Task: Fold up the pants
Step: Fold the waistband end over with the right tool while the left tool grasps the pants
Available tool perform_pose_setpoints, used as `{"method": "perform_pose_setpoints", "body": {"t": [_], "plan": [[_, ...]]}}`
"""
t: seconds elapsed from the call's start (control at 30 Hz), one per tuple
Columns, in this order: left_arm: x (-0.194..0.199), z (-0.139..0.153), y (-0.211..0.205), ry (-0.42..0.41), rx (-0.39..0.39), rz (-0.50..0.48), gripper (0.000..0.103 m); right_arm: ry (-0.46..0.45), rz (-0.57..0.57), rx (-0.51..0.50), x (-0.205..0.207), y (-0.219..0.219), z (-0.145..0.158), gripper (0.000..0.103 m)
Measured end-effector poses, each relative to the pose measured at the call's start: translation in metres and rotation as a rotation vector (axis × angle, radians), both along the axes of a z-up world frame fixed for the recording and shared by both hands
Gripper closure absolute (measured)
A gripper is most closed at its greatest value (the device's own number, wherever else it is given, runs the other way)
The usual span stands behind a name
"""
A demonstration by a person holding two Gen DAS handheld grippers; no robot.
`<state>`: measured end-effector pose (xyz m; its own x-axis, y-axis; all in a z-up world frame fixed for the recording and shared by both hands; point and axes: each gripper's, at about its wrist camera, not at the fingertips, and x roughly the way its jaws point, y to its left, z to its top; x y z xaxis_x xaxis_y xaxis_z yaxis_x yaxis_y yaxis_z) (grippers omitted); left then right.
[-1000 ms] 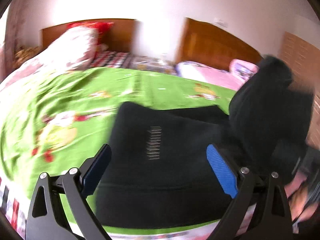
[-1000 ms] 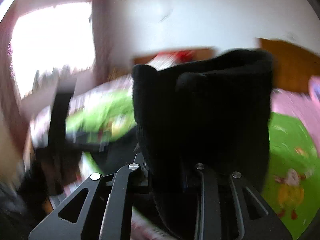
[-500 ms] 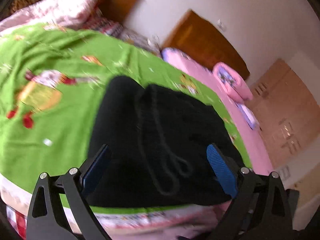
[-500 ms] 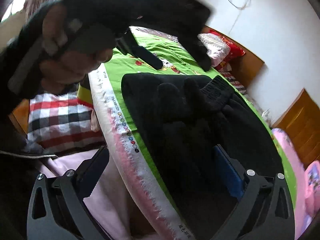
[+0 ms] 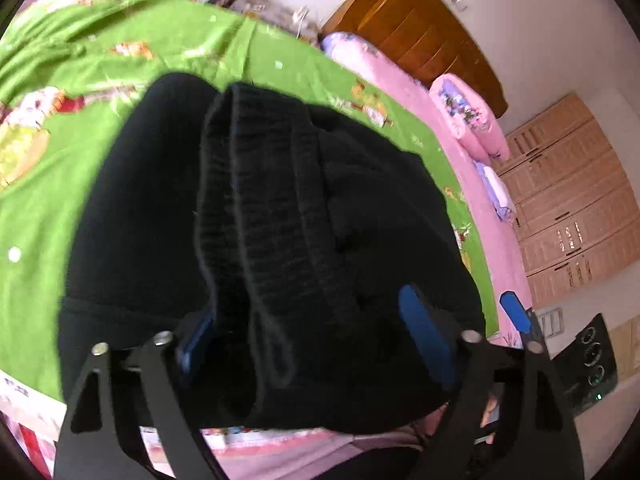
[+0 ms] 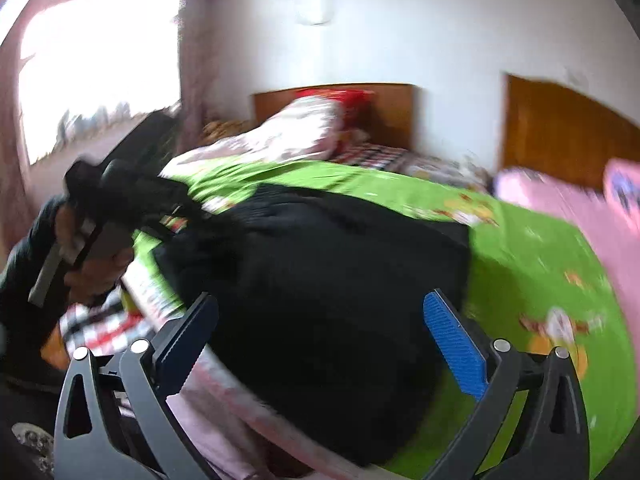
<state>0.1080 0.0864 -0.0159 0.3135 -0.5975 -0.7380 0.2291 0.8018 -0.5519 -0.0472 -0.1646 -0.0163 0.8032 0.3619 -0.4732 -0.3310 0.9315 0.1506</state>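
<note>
left fingers point(image 5: 308, 332) closing around pants point(image 5: 260, 220) waistband for next fold | right fingers point(image 6: 324, 336) hovering wide, empty | pants lying on bed point(image 5: 60, 160)

The black matt knit-cloth pants point(image 5: 360, 208) have a ribbed waistband point(image 5: 264, 216); the green printed cloth bedsheet point(image 5: 72, 152) looks smooth; the far brown wooden headboard point(image 5: 416, 36) is glossy.

Black pants point(image 5: 360, 216), folded (ribbed waistband on top), lying on bed
</note>
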Motion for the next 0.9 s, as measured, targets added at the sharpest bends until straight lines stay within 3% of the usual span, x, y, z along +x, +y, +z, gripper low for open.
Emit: {"method": "perform_pose_setpoints", "body": {"t": [0.1, 0.23, 0.33, 0.4, 0.47, 0.63, 0.9], "plan": [[-0.002, -0.006, -0.015, -0.020, 0.081, -0.002, 0.034, 0.076, -0.070, 0.110, 0.005, -0.025, -0.020, 0.004], [0.000, -0.011, -0.007, -0.024, 0.052, 0.032, 0.044, 0.084, -0.031, 0.198, -0.007, -0.038, -0.038, 0.004], [-0.002, -0.013, -0.003, -0.040, 0.027, 0.038, 0.053, 0.065, 0.006, 0.148, -0.027, -0.036, -0.050, 0.004], [-0.006, -0.012, -0.003, -0.059, 0.022, 0.043, 0.057, 0.068, -0.009, 0.061, -0.042, -0.036, -0.062, 0.004], [-0.010, -0.011, -0.005, -0.078, 0.025, 0.048, 0.058, 0.079, -0.052, 0.026, -0.048, -0.038, -0.070, 0.004], [-0.009, -0.013, -0.006, -0.080, 0.015, 0.051, 0.057, 0.080, -0.134, 0.059, -0.040, -0.045, -0.073, 0.004], [-0.015, -0.015, -0.002, -0.106, -0.010, 0.090, 0.047, 0.103, -0.160, -0.008, -0.015, -0.022, -0.085, 0.004]]}}
